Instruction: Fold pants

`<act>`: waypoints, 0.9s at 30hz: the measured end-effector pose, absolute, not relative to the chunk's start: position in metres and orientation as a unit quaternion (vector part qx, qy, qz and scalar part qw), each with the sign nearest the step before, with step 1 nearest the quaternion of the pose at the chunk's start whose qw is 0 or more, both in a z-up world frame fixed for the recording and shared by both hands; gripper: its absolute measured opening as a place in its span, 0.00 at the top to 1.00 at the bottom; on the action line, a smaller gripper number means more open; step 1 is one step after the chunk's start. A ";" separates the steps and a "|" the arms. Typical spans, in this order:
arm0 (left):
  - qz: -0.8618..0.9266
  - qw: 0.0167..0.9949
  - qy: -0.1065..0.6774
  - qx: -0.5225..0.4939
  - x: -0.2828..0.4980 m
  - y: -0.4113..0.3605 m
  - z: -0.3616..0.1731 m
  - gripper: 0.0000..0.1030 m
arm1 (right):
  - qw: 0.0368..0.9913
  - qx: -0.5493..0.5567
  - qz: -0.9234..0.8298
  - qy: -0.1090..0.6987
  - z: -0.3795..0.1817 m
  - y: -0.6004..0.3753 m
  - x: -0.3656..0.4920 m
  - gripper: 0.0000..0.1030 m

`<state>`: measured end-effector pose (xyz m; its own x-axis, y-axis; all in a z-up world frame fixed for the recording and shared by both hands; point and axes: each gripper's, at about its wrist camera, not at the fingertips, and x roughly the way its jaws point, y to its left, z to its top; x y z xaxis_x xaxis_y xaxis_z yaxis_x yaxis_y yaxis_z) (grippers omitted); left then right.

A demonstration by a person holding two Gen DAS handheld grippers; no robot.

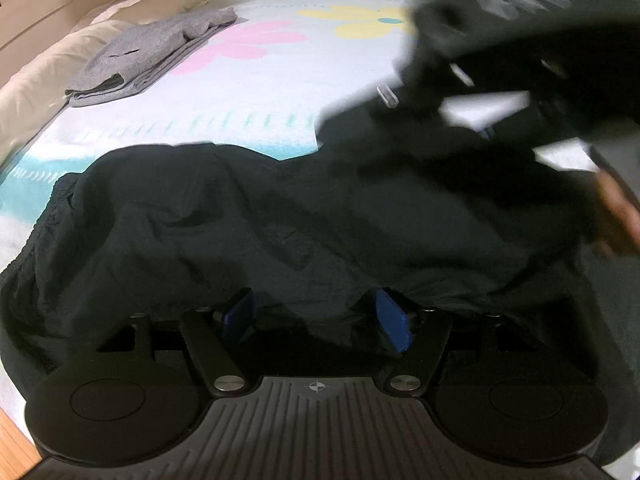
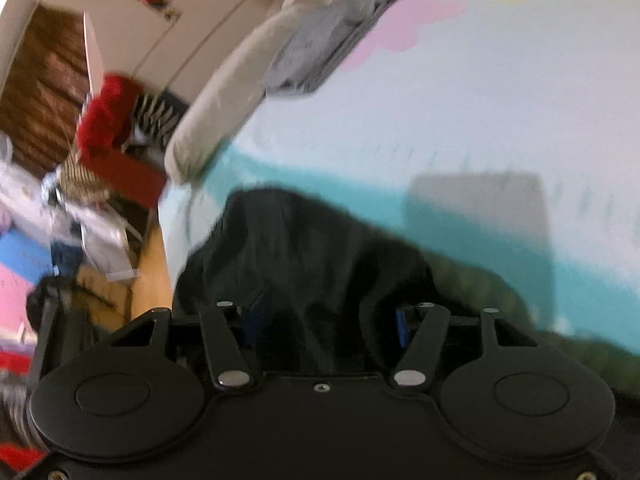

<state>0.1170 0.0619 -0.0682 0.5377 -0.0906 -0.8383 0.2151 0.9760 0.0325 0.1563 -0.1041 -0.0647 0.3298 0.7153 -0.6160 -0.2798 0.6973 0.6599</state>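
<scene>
Black pants (image 1: pixel 248 224) lie crumpled across the near part of a bed with a flowered cover (image 1: pixel 280 80). My left gripper (image 1: pixel 316 320) is open just above the pants, its blue pads (image 1: pixel 394 326) spread wide with only loose cloth under them. My right gripper (image 2: pixel 324 324) shows blurred in the left wrist view (image 1: pixel 500 80) at the upper right, lifted over the pants. In the right wrist view its blue pads (image 2: pixel 401 326) stand apart, with a bunch of the black pants (image 2: pixel 304 248) between and over them.
A folded grey garment (image 1: pixel 148 56) lies at the far left of the bed, also in the right wrist view (image 2: pixel 328 52). White pillows (image 1: pixel 44 76) line the left edge. Beyond the bed edge are a red box with clothes (image 2: pixel 116 148) and wooden floor (image 2: pixel 148 280).
</scene>
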 end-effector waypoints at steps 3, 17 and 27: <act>-0.087 0.874 0.473 0.066 0.117 0.062 -0.068 0.35 | 0.827 0.212 0.279 0.439 -0.058 -0.103 0.169 0.38; -0.086 0.870 0.481 0.065 0.121 0.064 -0.067 0.33 | 0.842 0.201 0.224 0.448 -0.048 -0.145 0.191 0.38; -0.090 0.868 0.483 0.071 0.122 0.063 -0.066 0.33 | 0.815 0.170 0.225 0.507 -0.074 -0.122 0.196 0.69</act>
<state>0.1223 0.0634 -0.0662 0.5172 -0.0886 -0.8513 0.2249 0.9737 0.0353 0.1958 -0.1215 -0.0742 0.3853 0.5397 -0.7485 -0.1944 0.8404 0.5059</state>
